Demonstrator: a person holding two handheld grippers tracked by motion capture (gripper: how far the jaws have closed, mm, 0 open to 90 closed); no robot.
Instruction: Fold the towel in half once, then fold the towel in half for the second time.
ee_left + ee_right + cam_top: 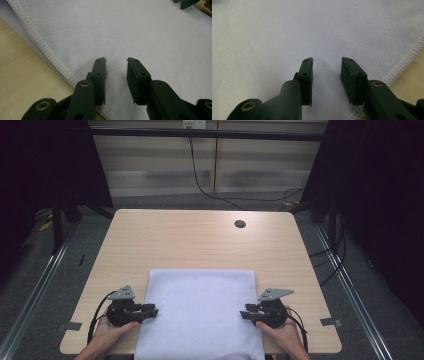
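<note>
White folded cloth [200, 312] lying flat at near edge of wooden table [200, 237], hanging slightly over front; left gripper [150, 310] over its left hem, right gripper [246, 312] over its right hem, jaws of both parted, nothing clamped between.

A light wooden table [200, 240] with a round dark hole [240, 224] near its far right corner stands on grey floor [30, 270], where black cables [210, 190] trail toward what may be a wall socket [194, 124].
</note>
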